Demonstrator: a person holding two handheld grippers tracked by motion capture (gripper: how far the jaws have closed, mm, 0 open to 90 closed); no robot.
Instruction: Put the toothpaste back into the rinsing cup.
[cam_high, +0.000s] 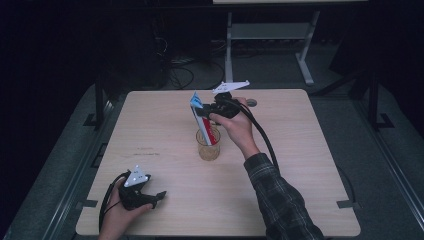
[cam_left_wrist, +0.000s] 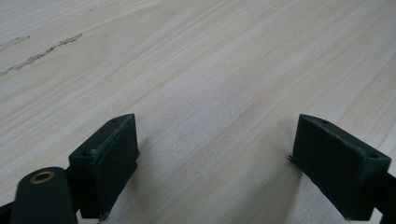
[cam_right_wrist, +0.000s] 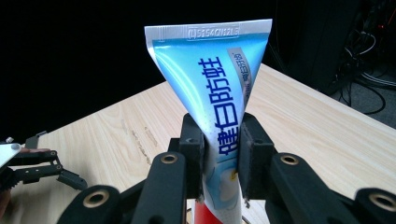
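A blue, white and red toothpaste tube (cam_high: 204, 122) stands tilted, crimped end up, with its lower end inside a clear amber glass (cam_high: 208, 146) near the table's middle. My right gripper (cam_high: 207, 111) is shut on the tube's upper part; in the right gripper view the pads press both sides of the tube (cam_right_wrist: 219, 107). My left gripper (cam_high: 156, 196) rests low at the table's near left, held by a hand. Its jaws stand wide apart over bare wood (cam_left_wrist: 210, 93), and nothing is between them.
The light wooden table (cam_high: 300, 150) has a small grey round object (cam_high: 251, 103) near its far edge, behind my right hand. Beyond the table are a white desk frame (cam_high: 270, 35) and cables on the dark floor.
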